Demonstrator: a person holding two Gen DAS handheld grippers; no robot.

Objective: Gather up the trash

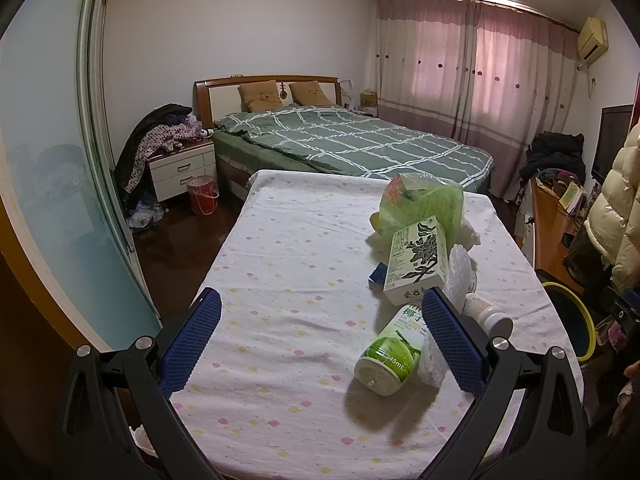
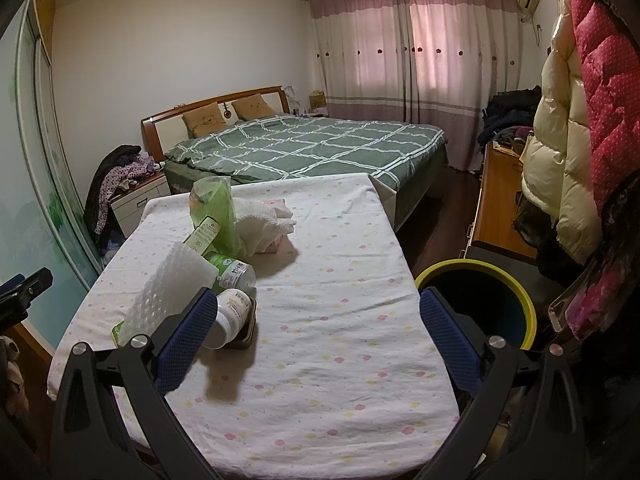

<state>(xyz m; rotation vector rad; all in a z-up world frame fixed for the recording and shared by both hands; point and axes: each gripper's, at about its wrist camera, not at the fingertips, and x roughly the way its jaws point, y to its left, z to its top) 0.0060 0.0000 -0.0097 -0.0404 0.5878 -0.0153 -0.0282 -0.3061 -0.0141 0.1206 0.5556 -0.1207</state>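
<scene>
Both grippers wide apart and empty above the table, trash heaped on its left half

The left gripper (image 1: pixel 320 336) hangs by the bottle (image 1: pixel 390 354) and carton (image 1: pixel 416 260); the right gripper (image 2: pixel 314 338) faces bare cloth running to the table (image 2: pixel 340 360) edge, where the bin (image 2: pixel 480 300) stands just beside it

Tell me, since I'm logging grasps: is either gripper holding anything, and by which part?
Nothing is held. The left gripper and right gripper are both open above the table.
</scene>
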